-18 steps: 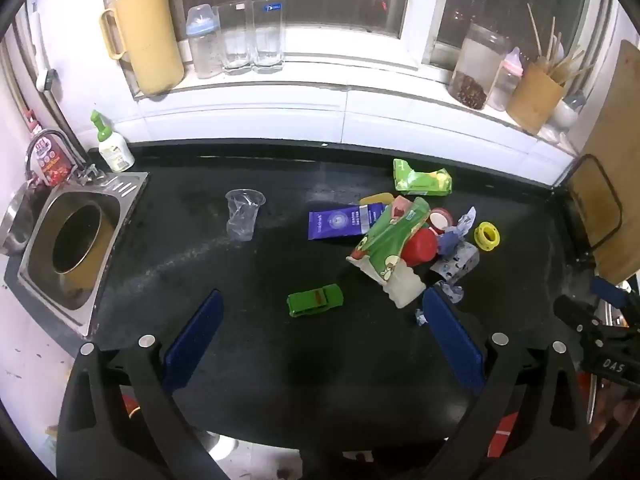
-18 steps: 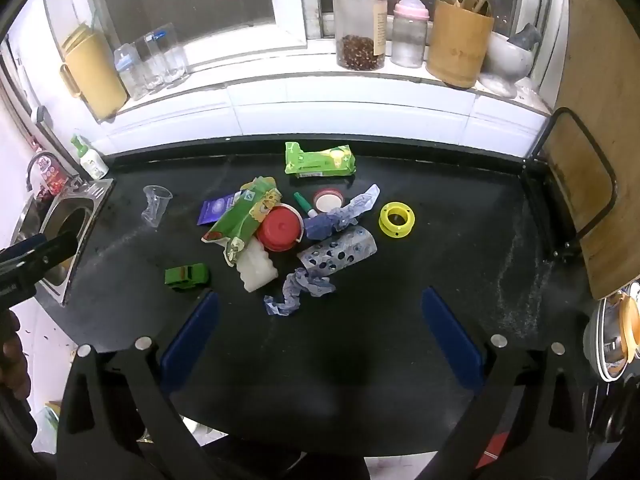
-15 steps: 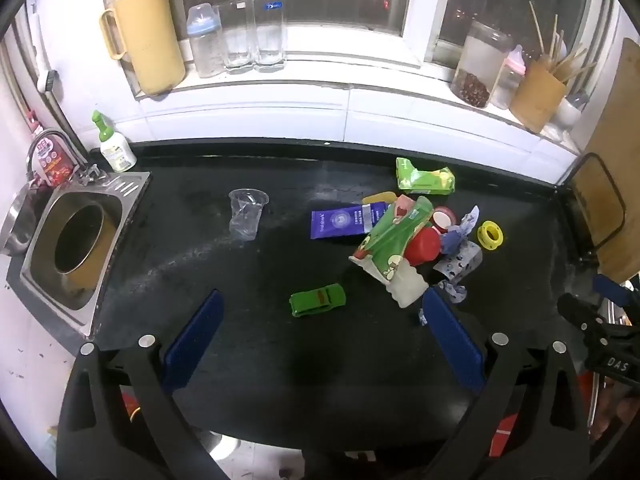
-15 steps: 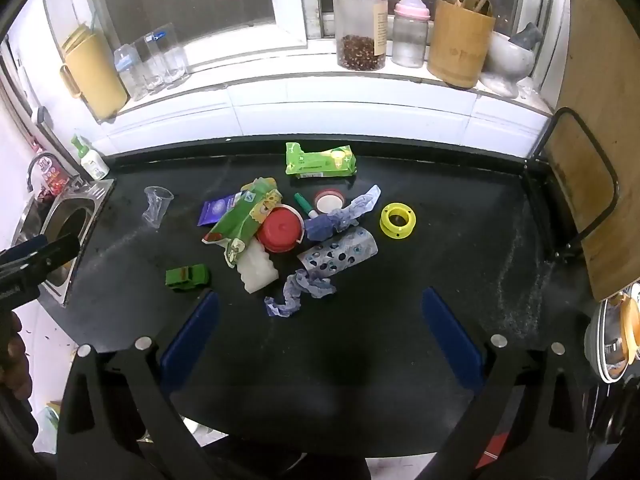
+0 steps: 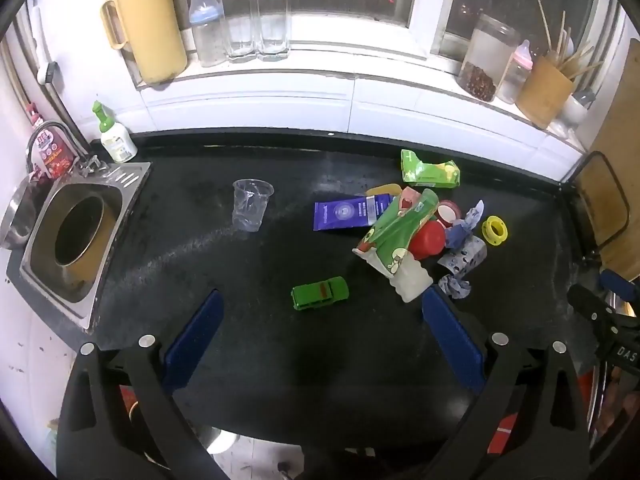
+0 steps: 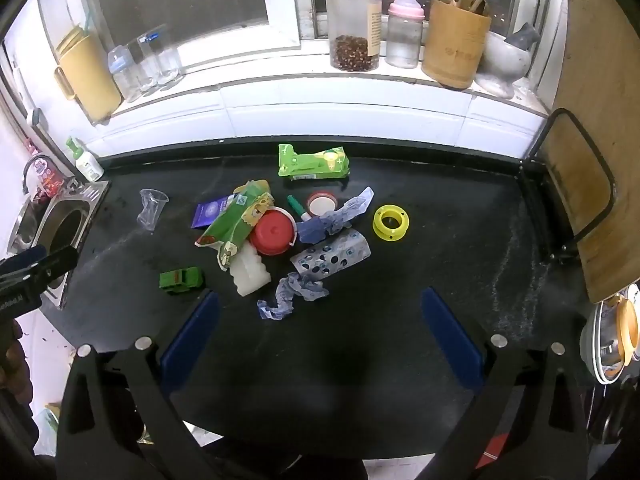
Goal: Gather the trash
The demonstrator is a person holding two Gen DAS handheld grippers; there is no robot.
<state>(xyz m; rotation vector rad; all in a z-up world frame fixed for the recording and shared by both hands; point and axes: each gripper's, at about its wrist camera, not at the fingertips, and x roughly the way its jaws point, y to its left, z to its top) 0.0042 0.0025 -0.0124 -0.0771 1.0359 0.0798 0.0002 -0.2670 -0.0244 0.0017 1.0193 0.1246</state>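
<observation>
Both my claws hang above the near edge of the black counter (image 5: 224,364), tilted down at it: the left claw (image 5: 320,334) and the right claw (image 6: 318,330) each stand spread wide with nothing between the pads

The trash lies in a loose heap toward the middle and right of the counter: a green carton (image 6: 236,224) leaning over a red lid (image 6: 274,232), a white ridged piece (image 6: 252,270) just in front of them, a spotted sleeve (image 6: 332,256) and crumpled blue paper (image 6: 294,298) nearest the near edge. A clear cup (image 5: 250,204) stands apart toward the sink (image 5: 68,240), and a green toy car (image 5: 320,293) sits alone near my left claw

I judge nothing is collected yet. To start well I would take the outlying, easy pieces first: the paper with my right, coming straight down so both pads straddle it, and pinch the cup gently, since it should crush easily
</observation>
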